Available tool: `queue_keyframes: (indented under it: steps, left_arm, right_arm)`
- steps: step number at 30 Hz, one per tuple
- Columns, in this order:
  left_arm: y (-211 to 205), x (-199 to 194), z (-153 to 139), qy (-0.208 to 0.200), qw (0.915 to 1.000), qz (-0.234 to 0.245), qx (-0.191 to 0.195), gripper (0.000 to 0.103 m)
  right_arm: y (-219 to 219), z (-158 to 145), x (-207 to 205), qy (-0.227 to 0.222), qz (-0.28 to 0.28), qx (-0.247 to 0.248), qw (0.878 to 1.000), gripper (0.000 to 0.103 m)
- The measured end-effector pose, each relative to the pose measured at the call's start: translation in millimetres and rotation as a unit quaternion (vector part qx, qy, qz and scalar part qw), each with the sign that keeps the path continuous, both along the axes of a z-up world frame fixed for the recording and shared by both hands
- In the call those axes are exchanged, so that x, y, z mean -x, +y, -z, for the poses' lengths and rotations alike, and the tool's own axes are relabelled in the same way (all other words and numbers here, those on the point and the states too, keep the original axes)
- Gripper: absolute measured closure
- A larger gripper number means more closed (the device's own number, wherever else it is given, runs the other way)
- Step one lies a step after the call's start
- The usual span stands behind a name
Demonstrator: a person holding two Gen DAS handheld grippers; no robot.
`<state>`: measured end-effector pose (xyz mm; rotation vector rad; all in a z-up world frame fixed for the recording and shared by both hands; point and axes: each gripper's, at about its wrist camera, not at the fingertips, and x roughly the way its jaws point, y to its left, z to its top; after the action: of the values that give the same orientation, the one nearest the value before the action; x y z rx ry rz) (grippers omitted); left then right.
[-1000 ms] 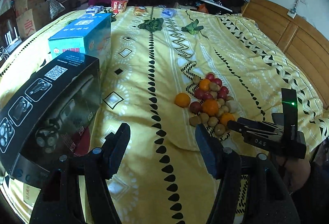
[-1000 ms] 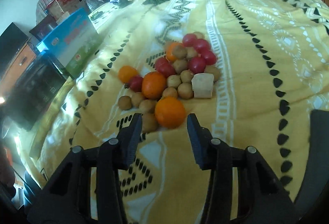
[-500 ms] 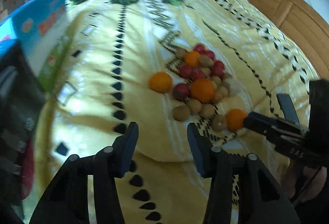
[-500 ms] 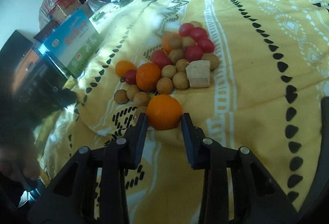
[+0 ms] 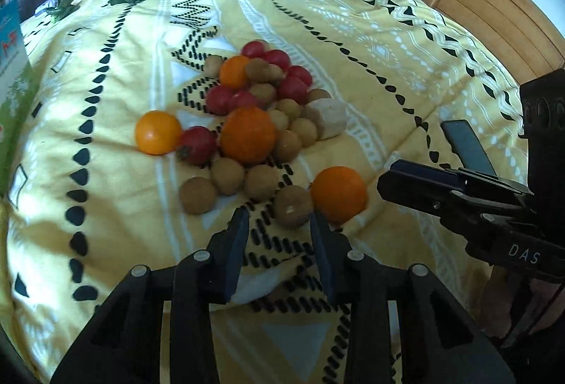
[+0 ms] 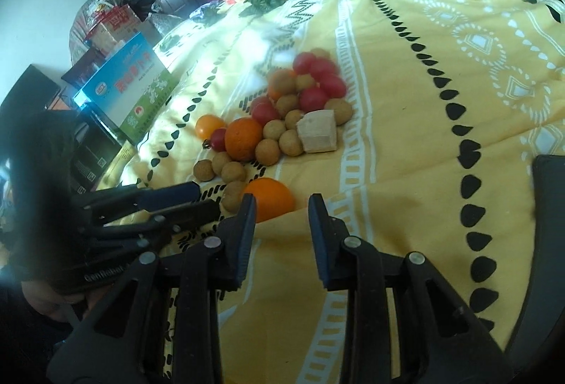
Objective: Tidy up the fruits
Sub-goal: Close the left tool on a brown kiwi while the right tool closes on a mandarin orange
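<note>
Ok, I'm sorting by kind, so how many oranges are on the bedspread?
4 oranges: the nearest one, the big central one, one far left, one at the back, partly covered. More may be hidden.

Bedspread point(image 5: 353, 41) yellow, white bands, black droplet rows. Oranges point(image 5: 339, 194) orange; tomatoes point(image 5: 293, 89) red; small round fruits point(image 5: 197, 195) tan. Box point(image 6: 127, 87), left of frame, blue-green.

Even, cool daylight, fairly bright. Soft shadows fall under the fruit pile point(image 5: 254, 123) and in the folds of the yellow bedspread point(image 5: 370, 41). Strong fisheye bending, black vignette in the corners. In the right wrist view a dark, smeared, out-of-focus blob covers the left edge, with bluish-white glare bleeding around it. Far background is slightly soft; fruit mildly blurred.
</note>
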<state>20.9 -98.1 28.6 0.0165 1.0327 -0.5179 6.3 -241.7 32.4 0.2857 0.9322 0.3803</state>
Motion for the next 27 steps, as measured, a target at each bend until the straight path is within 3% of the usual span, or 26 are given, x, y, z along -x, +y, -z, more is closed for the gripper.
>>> queue_keyframes:
  steps: [12,13,14,23,25,27]
  left_arm:
    - [-5.9,-11.3,13.4,-0.001,0.9992,-0.006,0.040,0.067]
    - [-5.2,-10.8,12.9,-0.002,0.9991,-0.006,0.043,0.076]
    - [-4.3,-10.1,12.1,-0.003,0.9989,-0.005,0.047,0.078]
    - [29.6,15.3,-5.9,-0.034,0.9980,-0.043,0.029,0.078]
    - [43.9,19.2,-6.6,-0.030,0.9971,-0.064,0.027,0.078]
    - [54.6,20.0,-6.5,-0.023,0.9963,-0.077,0.031,0.078]
  right_arm:
    - [-11.6,2.1,-2.0,0.003,0.010,-0.009,1.000,0.072]
    - [-11.9,1.0,-1.8,0.002,0.010,-0.009,1.000,0.072]
    - [-12.5,-0.5,-1.7,0.000,0.011,-0.008,1.000,0.072]
    - [2.0,-7.6,-8.8,-0.009,-0.014,0.012,1.000,0.071]
    - [12.3,-8.3,-12.2,-0.011,-0.031,0.020,0.999,0.061]
    - [23.6,-5.9,-16.8,-0.014,-0.047,0.034,0.998,0.034]
